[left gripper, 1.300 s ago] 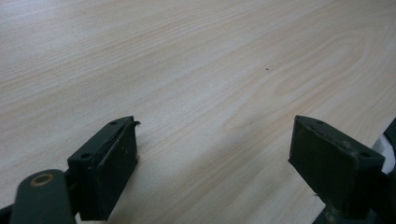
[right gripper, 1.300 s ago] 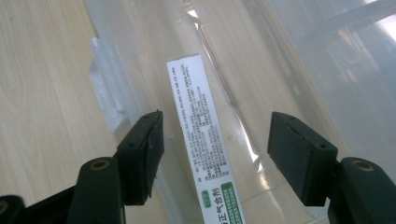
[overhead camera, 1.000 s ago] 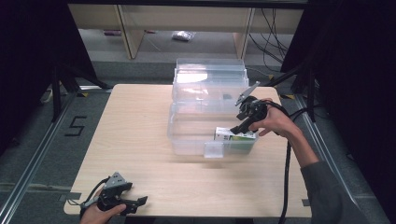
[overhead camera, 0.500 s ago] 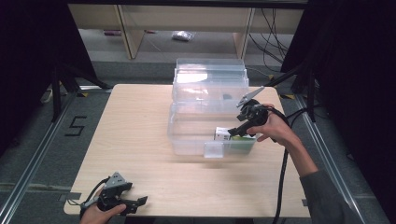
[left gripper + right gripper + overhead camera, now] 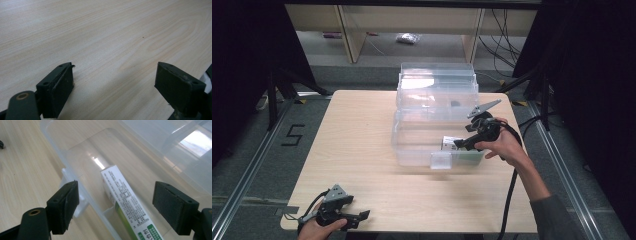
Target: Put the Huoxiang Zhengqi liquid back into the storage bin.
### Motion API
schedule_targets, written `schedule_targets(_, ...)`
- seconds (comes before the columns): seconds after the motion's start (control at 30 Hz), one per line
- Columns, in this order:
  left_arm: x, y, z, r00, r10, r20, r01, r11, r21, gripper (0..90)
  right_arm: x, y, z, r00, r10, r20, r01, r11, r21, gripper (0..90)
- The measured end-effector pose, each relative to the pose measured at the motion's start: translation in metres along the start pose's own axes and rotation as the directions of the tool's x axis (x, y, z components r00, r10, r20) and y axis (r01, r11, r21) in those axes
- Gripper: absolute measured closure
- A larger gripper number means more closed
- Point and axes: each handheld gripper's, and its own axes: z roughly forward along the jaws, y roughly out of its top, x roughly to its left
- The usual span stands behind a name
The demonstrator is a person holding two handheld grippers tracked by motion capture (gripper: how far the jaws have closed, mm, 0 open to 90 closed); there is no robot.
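A clear plastic bin (image 5: 412,150) stands open on the middle of the wooden table, its lid (image 5: 437,82) folded back behind it. A long white and green box (image 5: 447,143) lies flat on the bin's floor at the right end. My right gripper (image 5: 460,144) hovers over that end. In the right gripper view its jaws (image 5: 115,188) have just been opening and stand wide on either side of the box (image 5: 122,195), pads clear of it. My left gripper (image 5: 359,216) rests open at the table's near left corner, with bare wood between its jaws (image 5: 115,75).
The bin's front wall carries a small clear latch tab (image 5: 441,160). The right gripper's black cable (image 5: 511,195) trails off the near right edge. Pale shelf frames (image 5: 347,30) stand on the floor beyond the table. Bare tabletop (image 5: 352,130) spreads left of the bin.
The right gripper has shifted a little nearer and lower over the bin's right end. The box lies in the same spot. The left gripper has not moved.
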Motion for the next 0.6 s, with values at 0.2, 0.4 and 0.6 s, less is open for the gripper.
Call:
schedule_targets(0.2, 0.001, 0.000, -0.001, 1.0000, 0.010, 0.002, -0.010, 0.9999, 0.010, 14.8, 0.006, -0.004, 0.000, 0.9998, 0.002, -0.019, -0.002, 1.000, 0.001, 21.9)
schedule_targets(0.4, -0.001, 0.000, 0.000, 1.0000, -0.006, 0.003, 0.006, 1.0000, -0.006, 14.8, 0.013, -0.006, 0.001, 0.9999, 0.010, -0.011, -0.010, 1.000, -0.001, 21.0)
schedule_targets(0.6, -0.001, 0.000, 0.000, 1.0000, -0.005, 0.003, 0.005, 1.0000, -0.005, 14.8, 0.021, -0.011, 0.002, 0.9999, 0.007, 0.008, -0.007, 0.999, -0.043, 19.9)
